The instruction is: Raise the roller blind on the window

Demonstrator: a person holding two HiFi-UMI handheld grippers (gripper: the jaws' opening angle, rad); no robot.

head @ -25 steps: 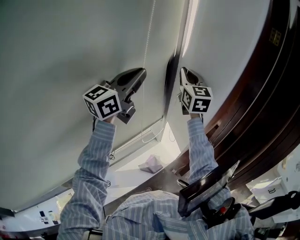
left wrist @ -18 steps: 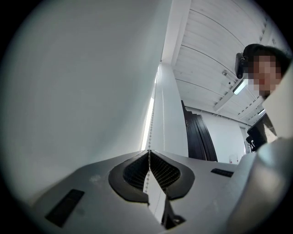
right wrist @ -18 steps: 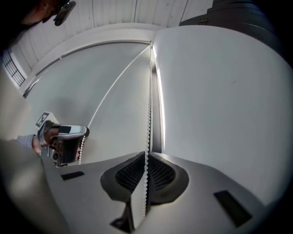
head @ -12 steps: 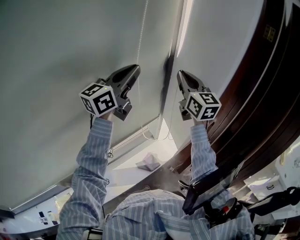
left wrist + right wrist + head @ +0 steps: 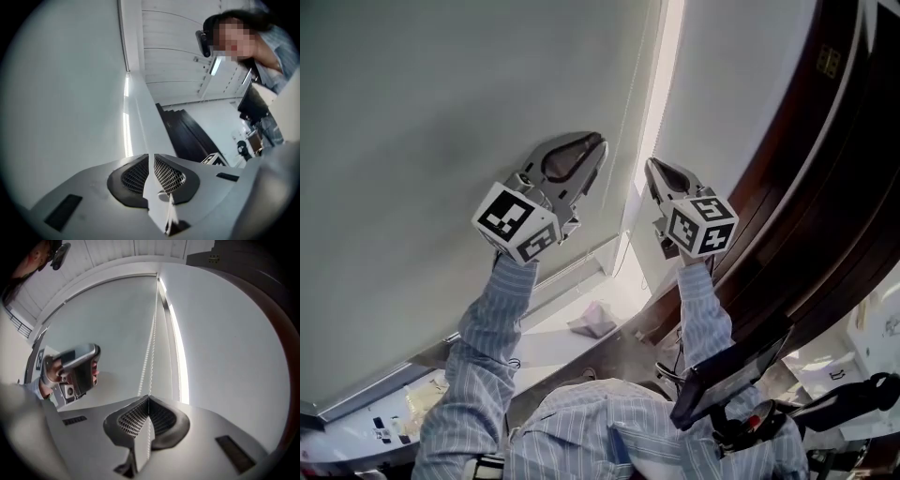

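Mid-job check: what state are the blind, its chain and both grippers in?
left gripper: shut, nothing seen in it.
right gripper: shut on the bead chain.
bead chain: one strand clamped, the other hanging free.
roller blind: lowered almost to the sill.

Two arms in blue-and-white striped shirt sleeves [image 5: 492,328] reach up to a pale grey fabric roller blind [image 5: 422,112]. The left gripper [image 5: 600,147] and the right gripper [image 5: 649,166] — each bearing a black-and-white marker cube — point their narrow tips at a bright vertical gap [image 5: 661,84] beside the blind's edge. Dark brown wooden trim [image 5: 825,187] curves down the right side. Below, a crumpled whitish wad [image 5: 595,322] lies on the white window sill [image 5: 548,345].
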